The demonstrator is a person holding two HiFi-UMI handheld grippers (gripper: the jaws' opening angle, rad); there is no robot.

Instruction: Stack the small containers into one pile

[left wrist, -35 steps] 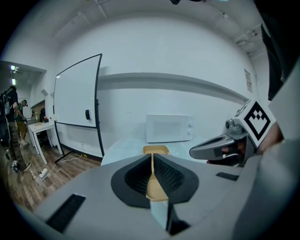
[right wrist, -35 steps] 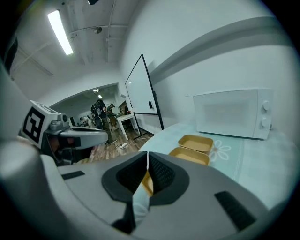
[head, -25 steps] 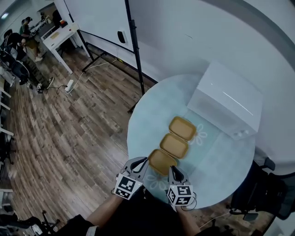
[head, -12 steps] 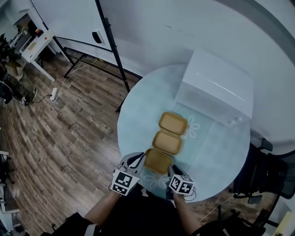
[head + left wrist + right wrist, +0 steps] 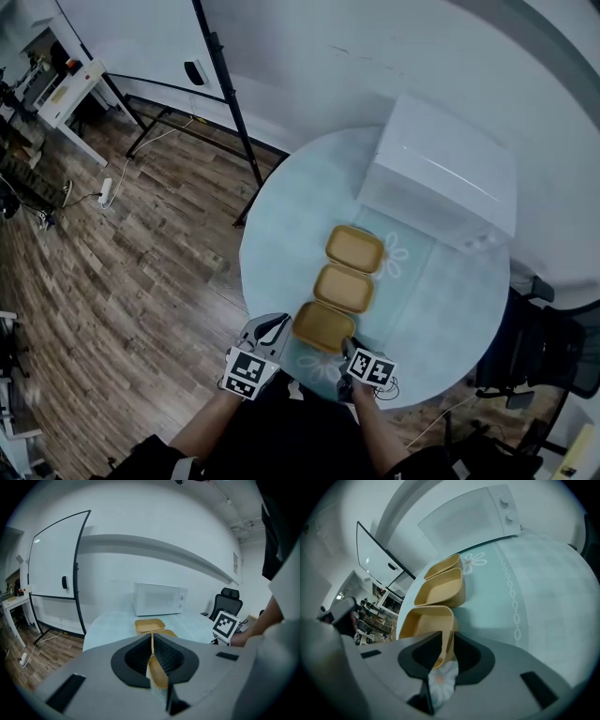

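Three tan containers lie in a row on the round table (image 5: 441,300): the near one (image 5: 323,326), the middle one (image 5: 344,288) and the far one (image 5: 354,248). My left gripper (image 5: 272,330) is at the near container's left side. In the left gripper view its jaws (image 5: 152,641) are pressed together on that container's thin wall (image 5: 158,674). My right gripper (image 5: 350,352) is at the container's near right corner. In the right gripper view it (image 5: 444,641) is shut across the near container's wall (image 5: 424,620), with the middle container (image 5: 440,590) and far container (image 5: 443,566) beyond.
A white microwave (image 5: 441,178) stands at the back of the table, just past the far container. A black office chair (image 5: 525,366) is to the right of the table. A whiteboard stand (image 5: 220,84) is on the wooden floor to the left.
The head view has swung, so the table sits higher and more central. Both grippers have closed in on the near container. The right gripper's marker cube has turned.
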